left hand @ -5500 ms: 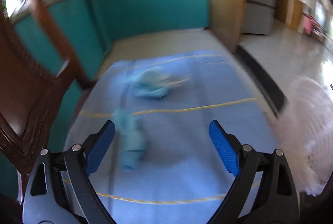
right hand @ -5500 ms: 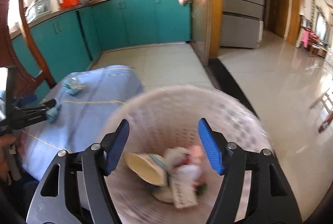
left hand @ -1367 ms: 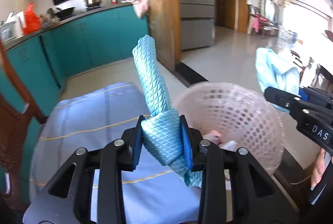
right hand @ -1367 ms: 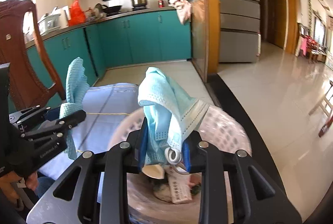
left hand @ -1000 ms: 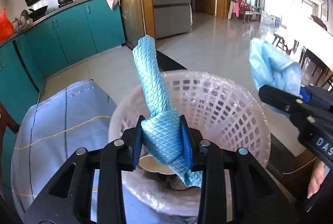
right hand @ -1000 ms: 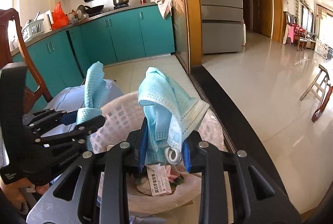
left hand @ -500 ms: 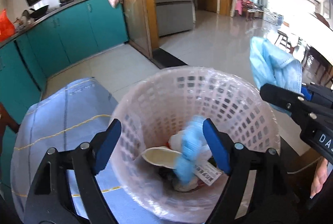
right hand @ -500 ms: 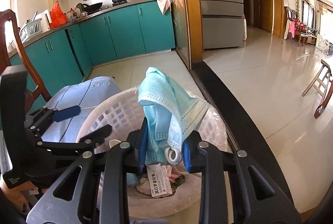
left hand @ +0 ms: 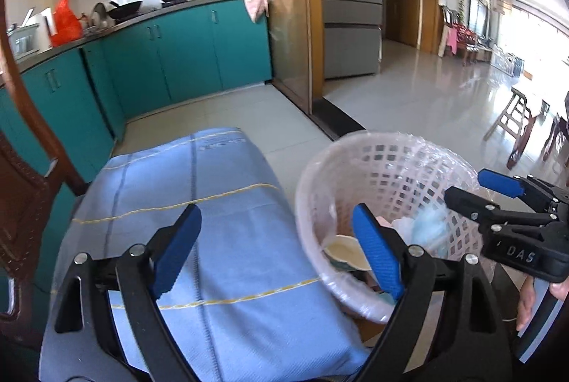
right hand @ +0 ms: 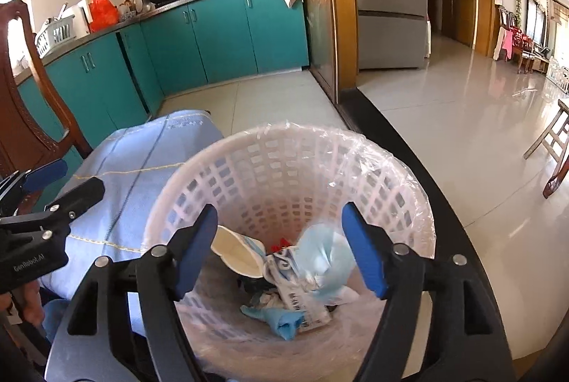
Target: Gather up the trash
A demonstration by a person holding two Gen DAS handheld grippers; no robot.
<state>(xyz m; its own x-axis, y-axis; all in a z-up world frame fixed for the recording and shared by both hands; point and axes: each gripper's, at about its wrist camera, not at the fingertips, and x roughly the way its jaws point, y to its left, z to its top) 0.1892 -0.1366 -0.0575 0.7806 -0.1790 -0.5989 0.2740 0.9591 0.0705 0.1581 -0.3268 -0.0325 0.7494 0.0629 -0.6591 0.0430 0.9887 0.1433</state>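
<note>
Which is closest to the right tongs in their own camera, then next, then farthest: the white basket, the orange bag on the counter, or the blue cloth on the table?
1. White basket: right under the open right tongs.
2. Blue cloth: left, beside the basket.
3. Orange bag: far left, on the kitchen counter.

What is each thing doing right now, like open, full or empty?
left gripper: open, just opened, nothing between its fingers
right gripper: open, just opened, holding nothing
basket: upright, bag-lined, partly filled
face mask: in basket
blue cloth: in basket
tablecloth: spread flat
</note>
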